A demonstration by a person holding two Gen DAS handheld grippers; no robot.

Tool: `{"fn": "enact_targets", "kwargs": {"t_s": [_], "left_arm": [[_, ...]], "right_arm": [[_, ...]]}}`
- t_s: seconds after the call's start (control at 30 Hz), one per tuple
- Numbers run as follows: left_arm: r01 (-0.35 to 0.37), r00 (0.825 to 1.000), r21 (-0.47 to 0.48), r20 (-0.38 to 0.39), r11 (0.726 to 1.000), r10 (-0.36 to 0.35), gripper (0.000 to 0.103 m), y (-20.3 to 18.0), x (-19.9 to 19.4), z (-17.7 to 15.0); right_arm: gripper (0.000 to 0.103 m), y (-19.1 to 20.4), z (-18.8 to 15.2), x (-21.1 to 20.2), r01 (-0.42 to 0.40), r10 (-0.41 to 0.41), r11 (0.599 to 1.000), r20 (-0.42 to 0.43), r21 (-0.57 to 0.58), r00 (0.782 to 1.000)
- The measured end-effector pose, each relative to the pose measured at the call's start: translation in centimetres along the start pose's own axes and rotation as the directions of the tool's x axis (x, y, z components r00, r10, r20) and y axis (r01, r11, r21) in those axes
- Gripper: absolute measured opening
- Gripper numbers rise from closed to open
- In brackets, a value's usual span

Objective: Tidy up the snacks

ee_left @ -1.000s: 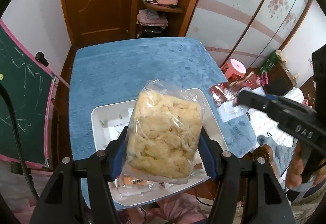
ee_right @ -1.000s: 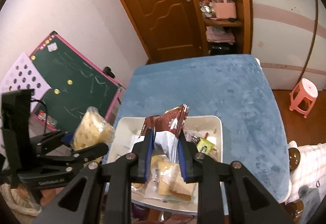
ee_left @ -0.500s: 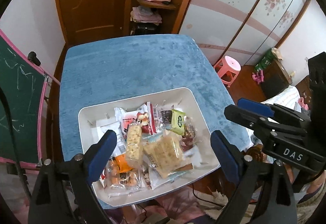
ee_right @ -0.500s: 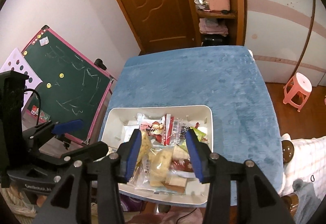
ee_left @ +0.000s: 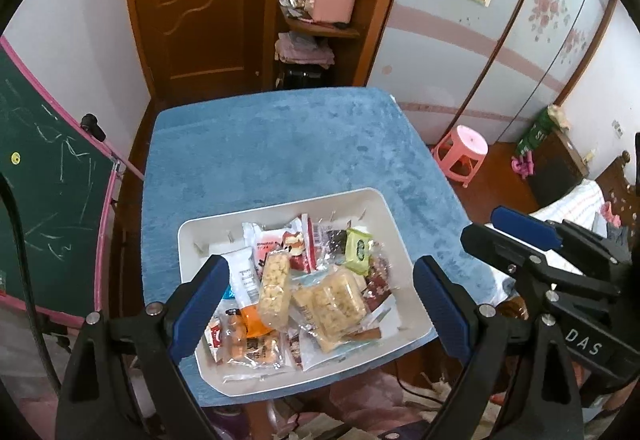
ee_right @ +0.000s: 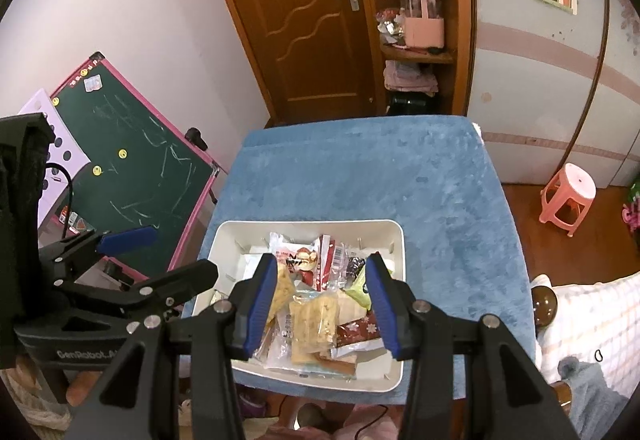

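A white tray [ee_left: 280,206] [ee_right: 312,224] sits on the near end of the blue-clothed table, filled with several wrapped snacks. Among them lie a clear bag of yellow puffed snack [ee_left: 332,300] [ee_right: 312,324], a dark red packet [ee_right: 356,332] and a small green packet [ee_left: 358,248]. My left gripper [ee_left: 320,264] hovers above the tray, jaws wide open, nothing between them. My right gripper [ee_right: 322,260] also hangs over the tray, open and apart from the snacks below. Each gripper shows at the side of the other's view: the right one [ee_left: 516,232], the left one [ee_right: 128,236].
The blue table cloth [ee_left: 280,144] stretches bare beyond the tray toward a wooden door [ee_left: 208,0] and corner shelf. A green chalkboard [ee_right: 140,168] leans at the table's left. A pink stool [ee_right: 568,196] stands on the floor to the right.
The left gripper let go of the yellow snack bag and the right gripper let go of the dark red packet. Both packets now lie in the tray, and both grippers opened and rose.
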State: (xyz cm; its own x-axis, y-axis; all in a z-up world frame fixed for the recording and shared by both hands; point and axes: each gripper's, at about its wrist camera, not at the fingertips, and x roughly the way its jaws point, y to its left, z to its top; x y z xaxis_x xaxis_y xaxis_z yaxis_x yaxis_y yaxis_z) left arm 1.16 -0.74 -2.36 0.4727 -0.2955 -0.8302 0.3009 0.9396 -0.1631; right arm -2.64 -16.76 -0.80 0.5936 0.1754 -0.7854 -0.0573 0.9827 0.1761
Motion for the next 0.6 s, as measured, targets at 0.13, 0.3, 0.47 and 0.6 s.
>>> {"fn": "enact_targets", "kwargs": {"t_s": [0.13, 0.3, 0.47, 0.6], "left_arm": [[-0.013, 0.999, -0.015, 0.040, 1.000, 0.014, 0.093, -0.5, -0.9, 0.2], [-0.056, 0.995, -0.025, 0.077, 0.998, 0.058, 0.093, -0.9, -1.5, 0.7], [-0.124, 0.986, -0.080, 0.098, 0.989, 0.132, 0.093, -0.8, -1.8, 0.9], [-0.185, 0.976, -0.107, 0.094, 0.977, 0.195, 0.093, -0.7, -1.7, 1.3]], "right_arm": [[0.052, -0.2, 0.2, -0.7, 0.026, -0.026, 1.000, 0.017, 0.003, 1.000], [0.061, -1.0, 0.7, -1.2, 0.056, -0.058, 0.998, 0.043, 0.026, 0.997], [0.063, -0.9, 1.4, -1.2, 0.072, -0.074, 0.997, 0.055, 0.034, 0.996], [0.063, -0.5, 1.7, -1.4, 0.079, -0.080, 0.997, 0.071, 0.009, 0.994]]}}
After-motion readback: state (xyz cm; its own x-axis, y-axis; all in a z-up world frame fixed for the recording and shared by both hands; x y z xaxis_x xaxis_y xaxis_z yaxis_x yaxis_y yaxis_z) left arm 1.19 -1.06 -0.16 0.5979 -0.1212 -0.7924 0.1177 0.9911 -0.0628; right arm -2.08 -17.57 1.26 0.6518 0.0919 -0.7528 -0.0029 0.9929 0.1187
